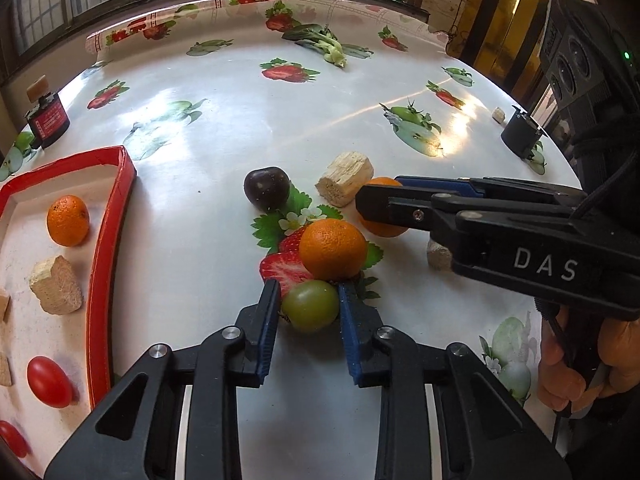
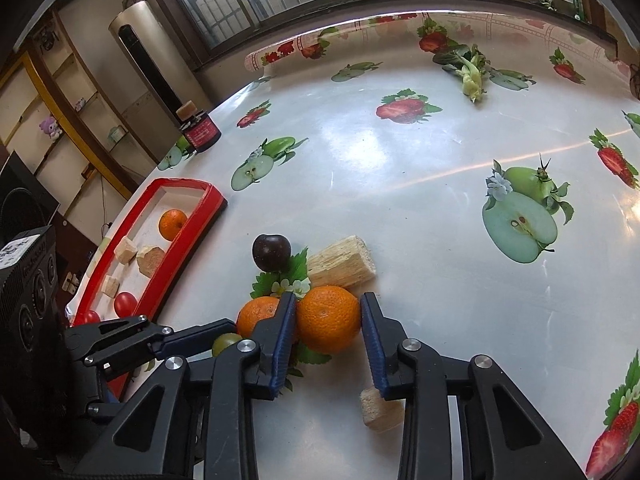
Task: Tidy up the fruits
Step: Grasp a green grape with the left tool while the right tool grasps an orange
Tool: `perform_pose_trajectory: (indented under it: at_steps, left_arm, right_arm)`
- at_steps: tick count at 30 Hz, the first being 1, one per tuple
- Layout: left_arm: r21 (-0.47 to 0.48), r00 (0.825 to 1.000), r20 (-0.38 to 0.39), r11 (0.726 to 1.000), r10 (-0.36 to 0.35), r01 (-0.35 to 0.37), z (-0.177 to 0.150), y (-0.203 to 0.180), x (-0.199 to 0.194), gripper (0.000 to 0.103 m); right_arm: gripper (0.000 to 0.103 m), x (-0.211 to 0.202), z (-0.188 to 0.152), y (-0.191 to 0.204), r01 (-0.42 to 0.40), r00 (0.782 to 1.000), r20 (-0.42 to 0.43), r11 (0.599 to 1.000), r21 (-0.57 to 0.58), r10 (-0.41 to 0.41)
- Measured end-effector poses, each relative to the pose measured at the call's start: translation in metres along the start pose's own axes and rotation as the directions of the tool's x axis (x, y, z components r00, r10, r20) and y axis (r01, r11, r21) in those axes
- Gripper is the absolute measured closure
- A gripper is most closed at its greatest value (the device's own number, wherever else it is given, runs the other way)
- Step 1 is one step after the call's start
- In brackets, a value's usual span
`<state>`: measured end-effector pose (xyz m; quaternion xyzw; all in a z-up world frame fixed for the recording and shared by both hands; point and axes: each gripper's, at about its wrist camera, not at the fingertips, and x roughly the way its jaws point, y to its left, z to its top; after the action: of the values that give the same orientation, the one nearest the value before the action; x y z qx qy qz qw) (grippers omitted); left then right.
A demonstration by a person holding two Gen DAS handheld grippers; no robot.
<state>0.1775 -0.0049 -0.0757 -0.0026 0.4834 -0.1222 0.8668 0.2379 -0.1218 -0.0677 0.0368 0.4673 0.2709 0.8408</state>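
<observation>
The left hand-held gripper (image 1: 309,307) is pitched steeply down toward the worktop (image 1: 224,128), and a green tomato (image 1: 310,306) is clamped between its blue pads, low on the patterned cloth. Just beyond the tomato, and touching it, an orange (image 1: 333,249) is seen resting on a printed strawberry.

The right hand-held gripper (image 2: 329,322) is likewise angled downward from the right, and a second orange (image 2: 328,319) is bracketed by its blue pads; both pads lie against the fruit's sides, so it is taken as gripped. In the left wrist view this gripper is seen reaching in from the right edge, with a person's fingers (image 1: 560,364) wrapped on its handle. A small pale cut block (image 2: 380,412) is lying on the worktop under the right jaw of that gripper.

Further off, a dark plum (image 1: 267,189) and a larger pale fibrous chunk (image 1: 345,178) are set side by side, near the oranges.

To the left, a red-rimmed tray (image 1: 105,240) is placed at the worktop's edge; inside it a third orange (image 1: 68,221), a cut pale piece (image 1: 56,290) and red cherry tomatoes (image 1: 49,381) are held.

At the far side, a leafy green vegetable (image 1: 322,42) is lying alone, well apart from the fruit, and a dark jar (image 1: 47,118) is stood near the left edge.
</observation>
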Motion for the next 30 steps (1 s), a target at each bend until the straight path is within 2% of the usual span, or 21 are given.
perform_pose_trajectory:
  at_steps: [12,30]
  left_arm:
    - [-0.032,0.998,0.061,0.999,-0.003,0.005,-0.007,0.011,-0.036,0.077]
    - [-0.12,0.99,0.129,0.992,0.062,-0.047,-0.025,0.051,-0.082,0.077]
  right_arm:
    - [0.069,-0.024,-0.003,0.016,0.001,0.999,0.042,1.0,-0.024,0.0]
    - [0.07,-0.029,-0.007,0.053,-0.028,0.998,0.052,0.996,-0.081,0.032]
